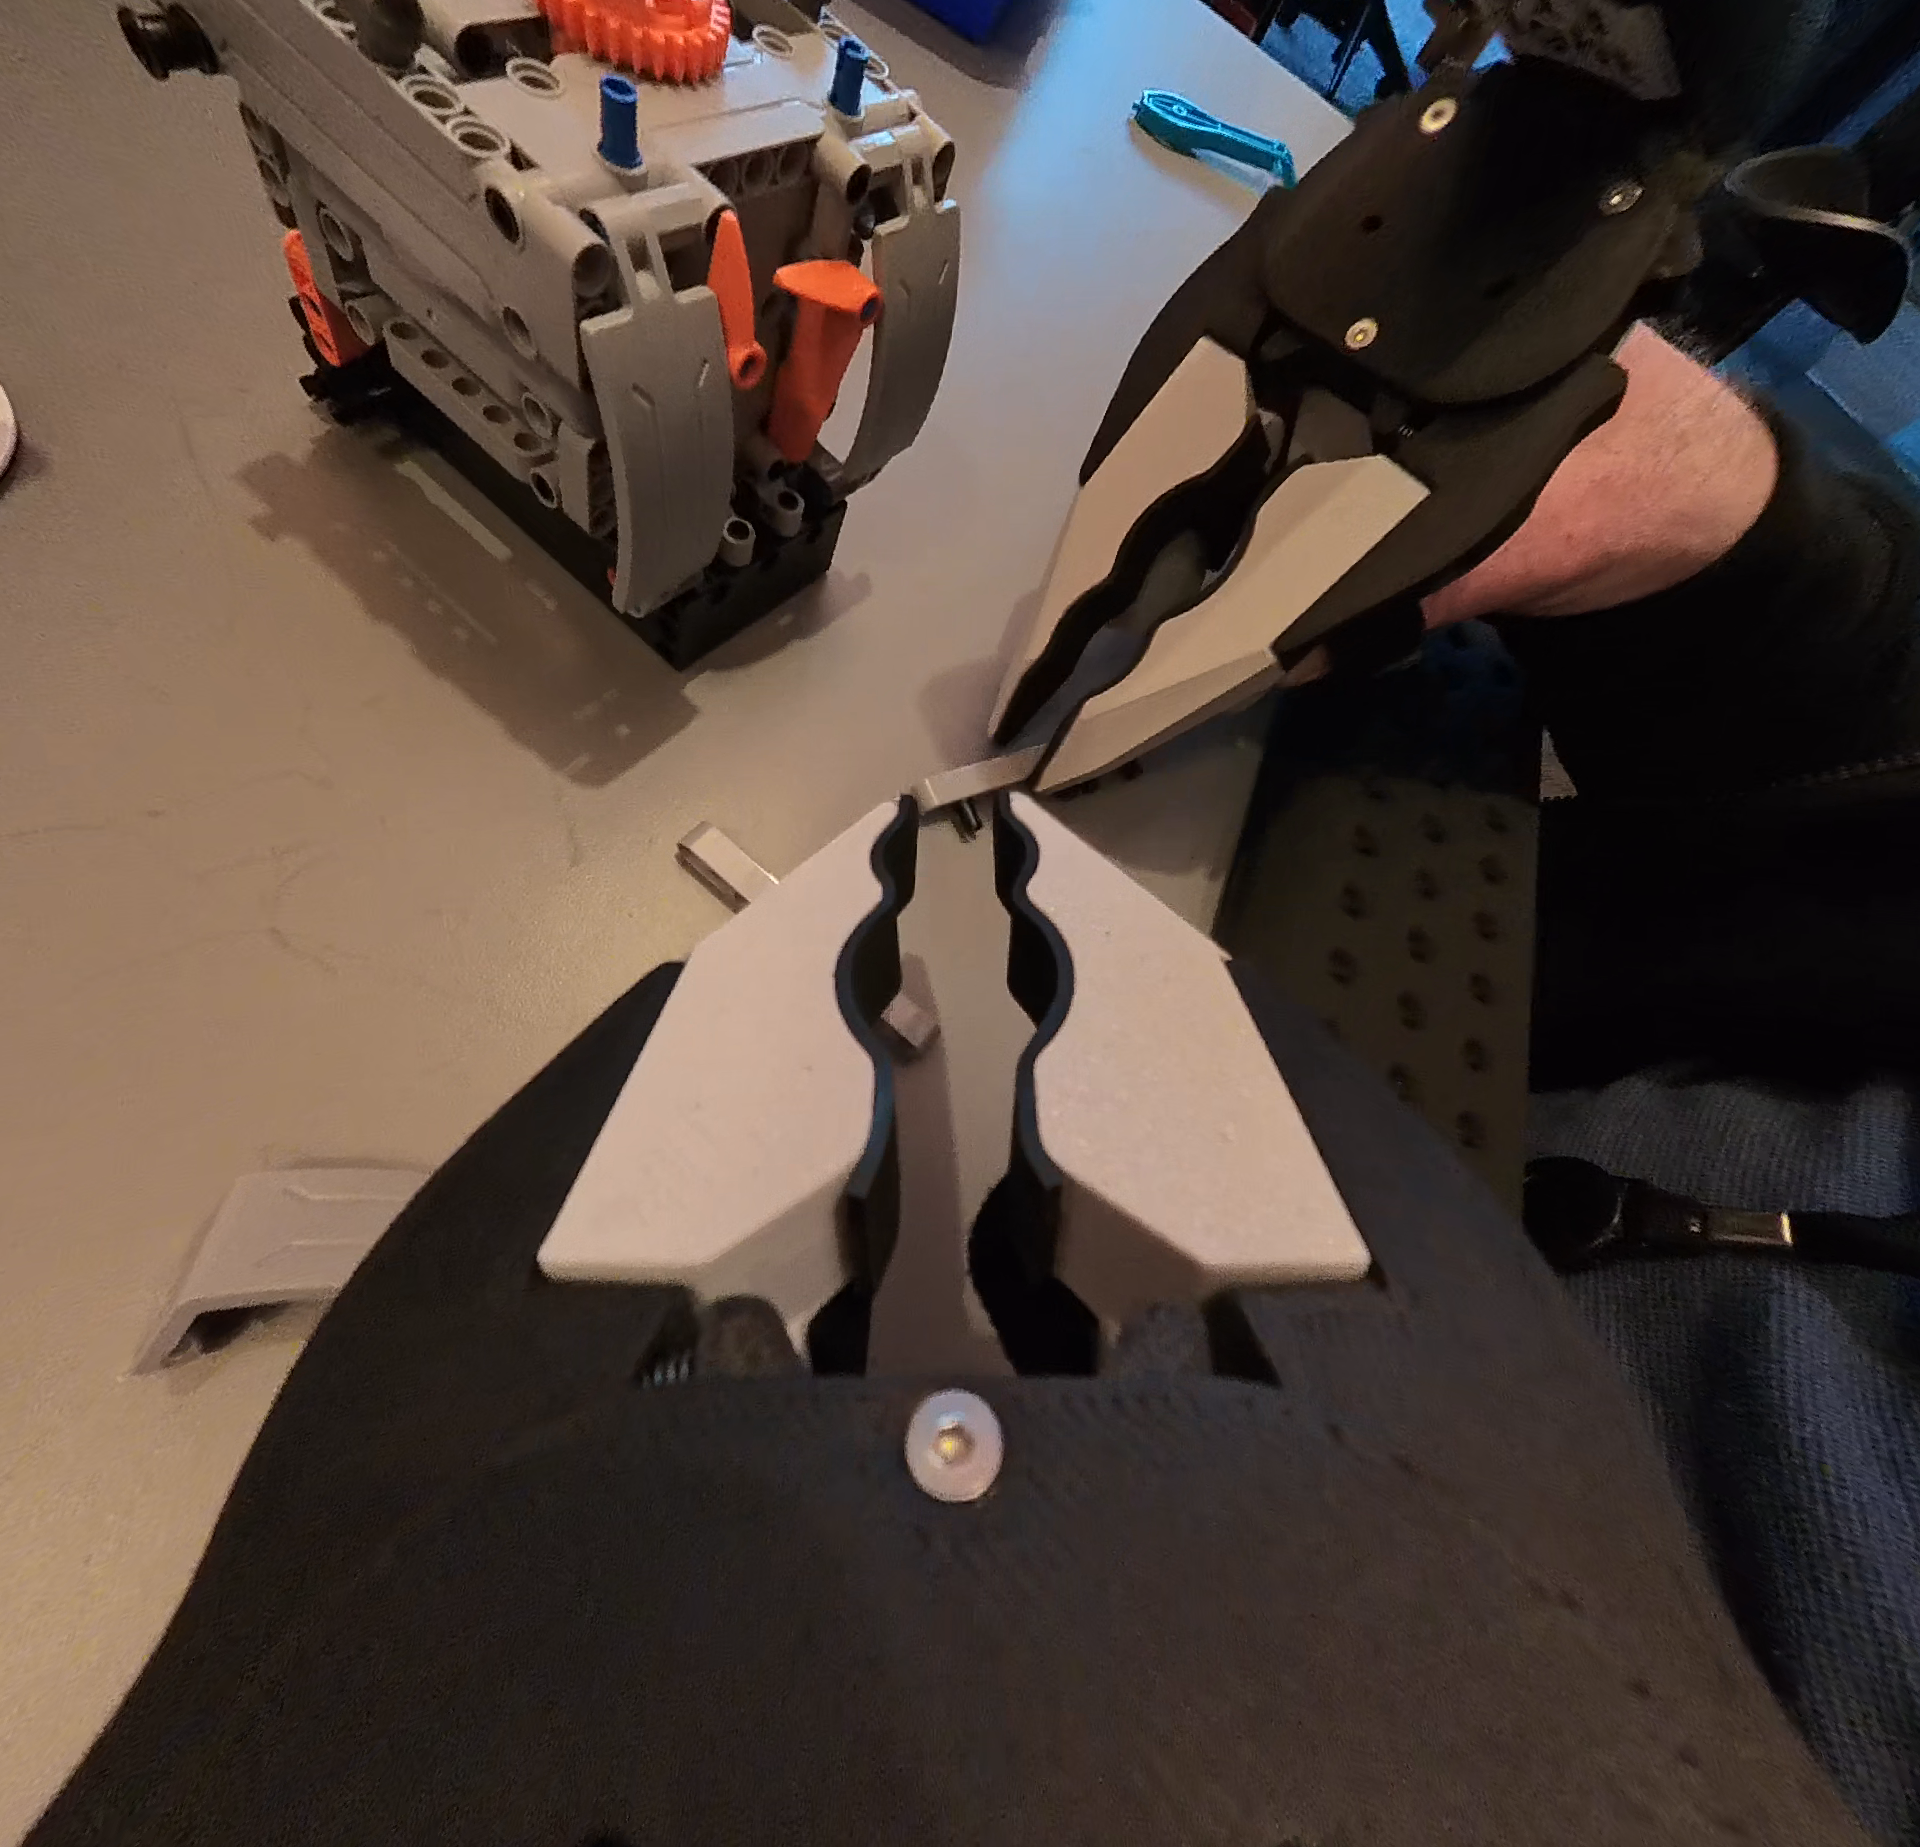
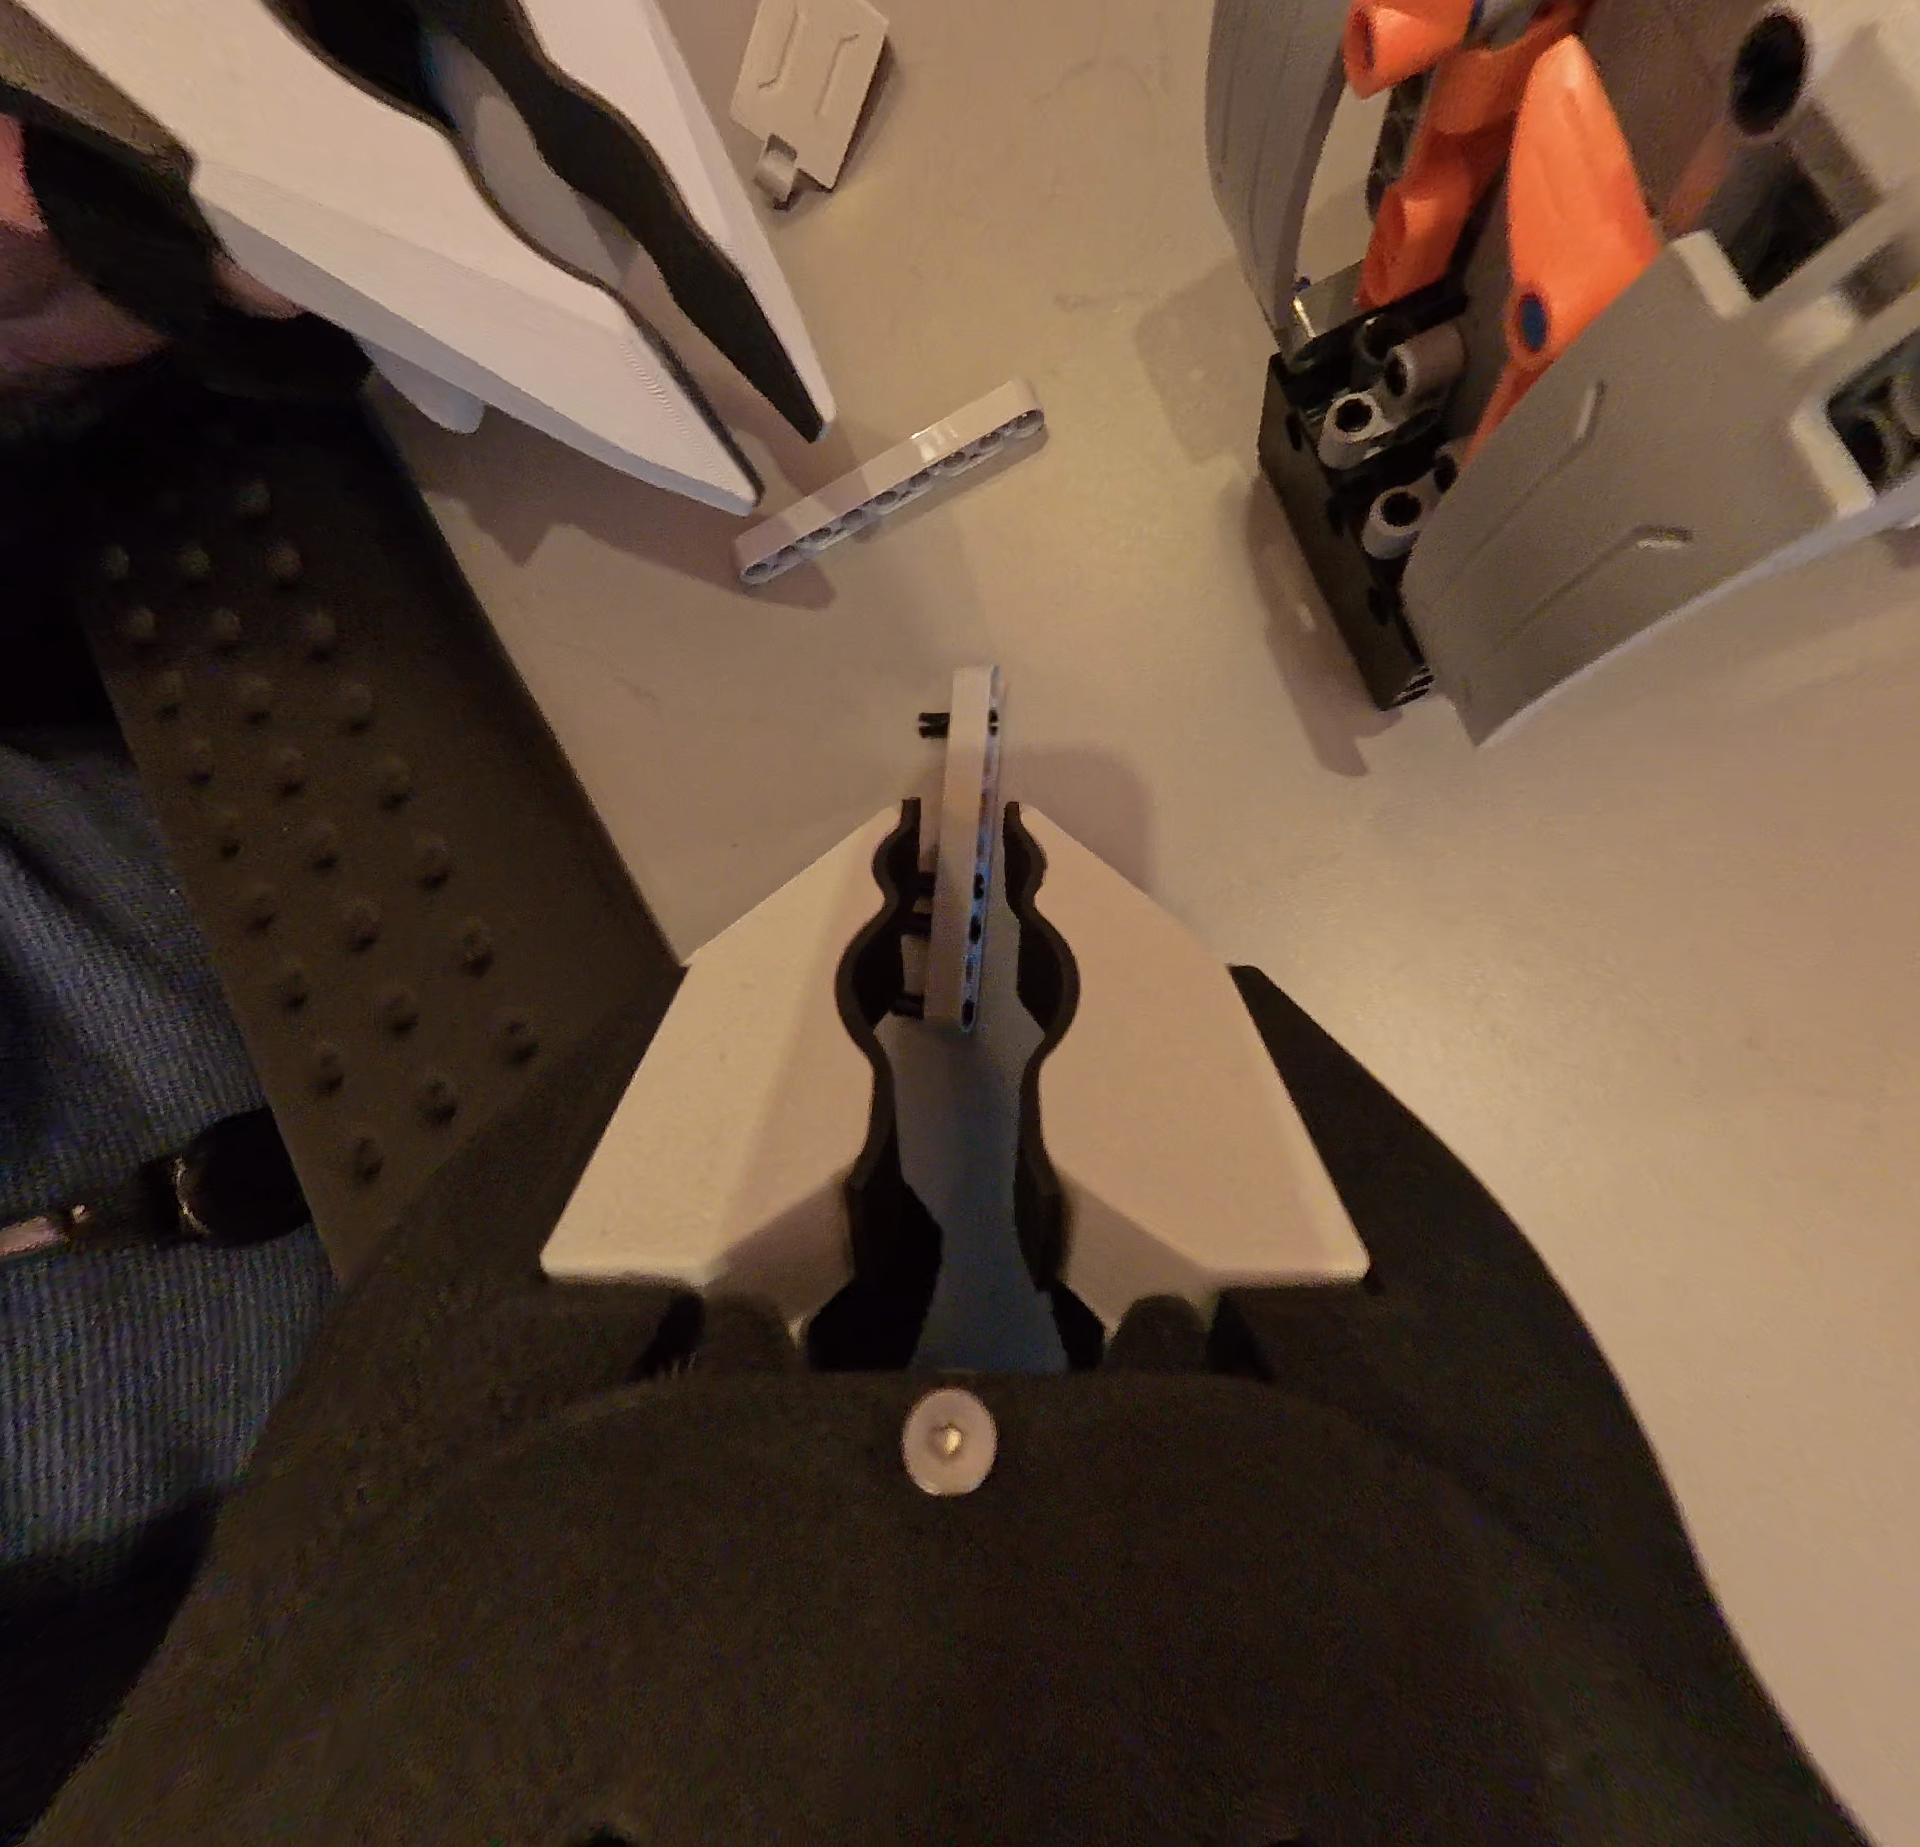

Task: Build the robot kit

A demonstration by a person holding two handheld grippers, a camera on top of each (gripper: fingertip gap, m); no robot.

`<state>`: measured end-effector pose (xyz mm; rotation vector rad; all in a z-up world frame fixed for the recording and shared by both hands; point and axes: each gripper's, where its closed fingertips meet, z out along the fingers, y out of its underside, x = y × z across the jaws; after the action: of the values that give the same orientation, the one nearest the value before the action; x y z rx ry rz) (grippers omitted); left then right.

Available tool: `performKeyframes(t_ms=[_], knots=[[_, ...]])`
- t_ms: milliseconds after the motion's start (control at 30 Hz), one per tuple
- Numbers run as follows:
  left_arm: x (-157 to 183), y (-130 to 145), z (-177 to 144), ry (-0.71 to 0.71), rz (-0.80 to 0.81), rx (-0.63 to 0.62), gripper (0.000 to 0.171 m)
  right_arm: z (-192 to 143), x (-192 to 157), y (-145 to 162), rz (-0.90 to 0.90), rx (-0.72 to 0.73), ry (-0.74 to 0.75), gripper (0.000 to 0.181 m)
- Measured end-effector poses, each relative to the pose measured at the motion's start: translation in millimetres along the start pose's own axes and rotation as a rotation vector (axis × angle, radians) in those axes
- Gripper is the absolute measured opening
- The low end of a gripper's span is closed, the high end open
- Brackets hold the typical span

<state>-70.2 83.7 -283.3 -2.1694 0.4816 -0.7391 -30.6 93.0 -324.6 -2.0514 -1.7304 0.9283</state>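
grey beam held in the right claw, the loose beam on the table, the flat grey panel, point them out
held beam (image 2: 971, 841), right wrist view, mid-length
loose beam (image 2: 894, 493), right wrist view, middle holes
flat panel (image 2: 810, 67), right wrist view, face centre

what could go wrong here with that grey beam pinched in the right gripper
The right gripper pinches the grey beam only along its thin edges, so it might twist or slip out. The beam's black pins could snag on the left gripper close by. A second beam lies loose on the table and could get knocked.
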Motion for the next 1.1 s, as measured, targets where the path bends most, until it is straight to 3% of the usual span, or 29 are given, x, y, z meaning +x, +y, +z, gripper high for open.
performKeyframes(t_ms=[300, 433, 767, 1100], knots=[[2, 11, 7, 0.0, 0.021, -0.064, 0.012, -19, -2, 19, -0.042, -0.037, 0.012, 0.008], [3, 14, 10, -0.001, 0.029, -0.083, 0.011, -12, -23, 19, -0.061, -0.034, -0.07, 0.008], [13, 13, 10, -0.004, 0.112, -0.083, 0.015, -34, -12, 0, -0.076, 0.134, -0.065, 0.009], [4, 7, -7, -0.173, 0.304, -0.063, 0.037, -56, -13, -48, -0.219, 0.306, -0.029, 0.011]])
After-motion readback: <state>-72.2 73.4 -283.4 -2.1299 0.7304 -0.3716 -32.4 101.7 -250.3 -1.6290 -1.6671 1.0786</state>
